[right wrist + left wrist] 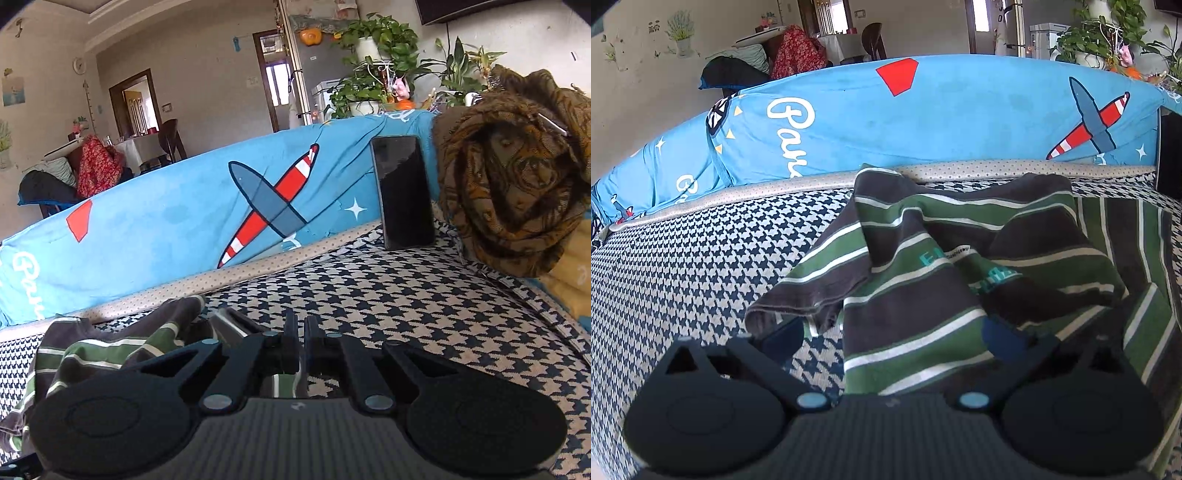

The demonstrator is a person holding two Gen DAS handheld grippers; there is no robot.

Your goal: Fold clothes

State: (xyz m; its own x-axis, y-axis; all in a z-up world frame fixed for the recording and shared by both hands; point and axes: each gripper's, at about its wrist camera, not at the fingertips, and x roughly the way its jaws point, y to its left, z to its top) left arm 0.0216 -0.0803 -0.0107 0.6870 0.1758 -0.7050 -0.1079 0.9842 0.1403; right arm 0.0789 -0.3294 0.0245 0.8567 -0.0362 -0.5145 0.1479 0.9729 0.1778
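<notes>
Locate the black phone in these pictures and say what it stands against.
In the right wrist view the black phone stands upright, right of centre, on the houndstooth cover, leaning against the blue aeroplane-print cushion, beside the brown patterned scarf.

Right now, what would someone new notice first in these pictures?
Probably the striped shirt, green and dark grey, lying crumpled on the houndstooth cover. Behind it runs a bright blue blanket printed with a red and white plane. At the right end a black phone leans upright against it, next to a bundled brown scarf.

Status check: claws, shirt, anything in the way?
Left claw open over striped shirt. Right claw shut on shirt fabric. Phone upright against backrest, apart from shirt.
</notes>
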